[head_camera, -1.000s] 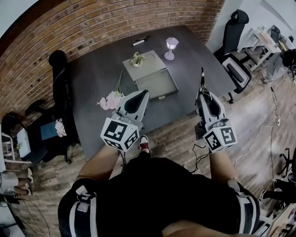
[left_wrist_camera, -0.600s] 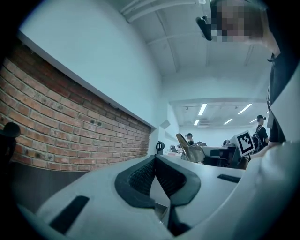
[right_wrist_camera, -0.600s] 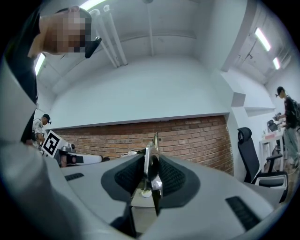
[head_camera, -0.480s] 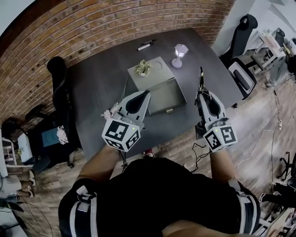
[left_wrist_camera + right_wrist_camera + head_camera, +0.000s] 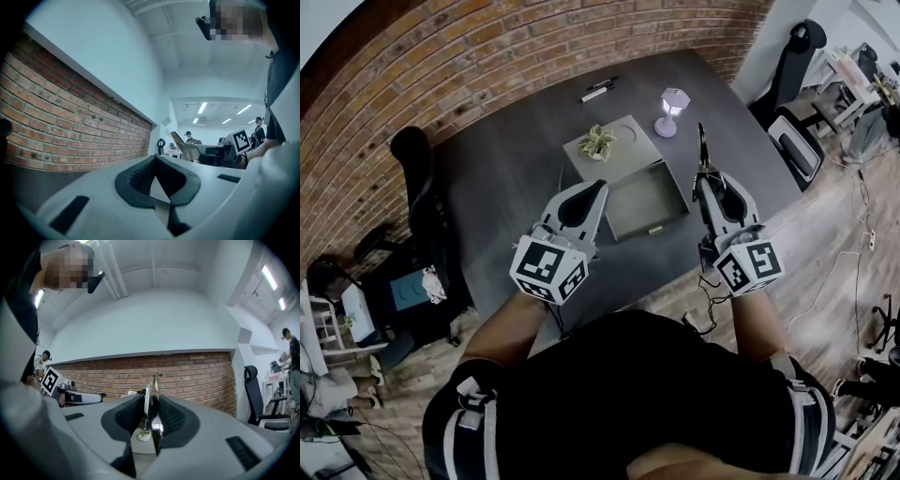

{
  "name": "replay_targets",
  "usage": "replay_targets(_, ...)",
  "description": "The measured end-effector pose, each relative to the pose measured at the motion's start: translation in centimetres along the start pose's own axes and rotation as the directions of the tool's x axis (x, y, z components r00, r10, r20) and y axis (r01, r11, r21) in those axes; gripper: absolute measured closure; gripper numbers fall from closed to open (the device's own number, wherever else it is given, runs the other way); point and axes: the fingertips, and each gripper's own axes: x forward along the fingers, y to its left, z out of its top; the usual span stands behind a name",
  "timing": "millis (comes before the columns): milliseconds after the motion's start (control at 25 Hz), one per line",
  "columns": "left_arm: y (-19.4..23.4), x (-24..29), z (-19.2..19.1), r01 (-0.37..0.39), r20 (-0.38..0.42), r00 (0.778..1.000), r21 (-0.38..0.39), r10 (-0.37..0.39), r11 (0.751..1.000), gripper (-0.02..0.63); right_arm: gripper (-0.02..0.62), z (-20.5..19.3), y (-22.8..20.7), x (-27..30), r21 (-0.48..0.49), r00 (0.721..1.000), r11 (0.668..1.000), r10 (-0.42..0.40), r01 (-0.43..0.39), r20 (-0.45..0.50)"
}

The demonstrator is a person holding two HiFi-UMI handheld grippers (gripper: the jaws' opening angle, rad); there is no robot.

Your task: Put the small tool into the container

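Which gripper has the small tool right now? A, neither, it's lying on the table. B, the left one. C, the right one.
C: the small tool is clamped in the right gripper, its tip sticking out past the jaws; the left gripper holds nothing.

Dark grey tabletop (image 5: 502, 192). Directly on it: one open grey container (image 5: 648, 200) near the centre, one small lantern (image 5: 673, 100) just beyond it, two pens (image 5: 600, 90) nearer the far edge.

two grey hand-held grippers, left (image 5: 598, 187) and right (image 5: 706, 178); one slim metal tool (image 5: 702, 145); one dark grey counter (image 5: 506, 169); one open grey container (image 5: 647, 199); one small potted plant (image 5: 597, 142); one pale lantern-shaped lamp (image 5: 672, 99); two pens (image 5: 598, 91).
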Motion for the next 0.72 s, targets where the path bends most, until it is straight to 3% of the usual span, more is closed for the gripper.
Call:
replay_targets(400,1.3,1.8,-1.3,0.003,-0.025,1.000,-0.028,-0.004,1.000,0.597,0.502,-1.3,-0.9,1.8,0.009,0.999,1.000,0.000,0.000,-0.037)
replay_targets(720,1.1,3.1,-0.9,-0.014,-0.008,1.000,-0.013,0.014,1.000,0.597,0.502,-1.7,-1.3,3.2,-0.004,0.996,0.997,0.073,-0.074,-0.057)
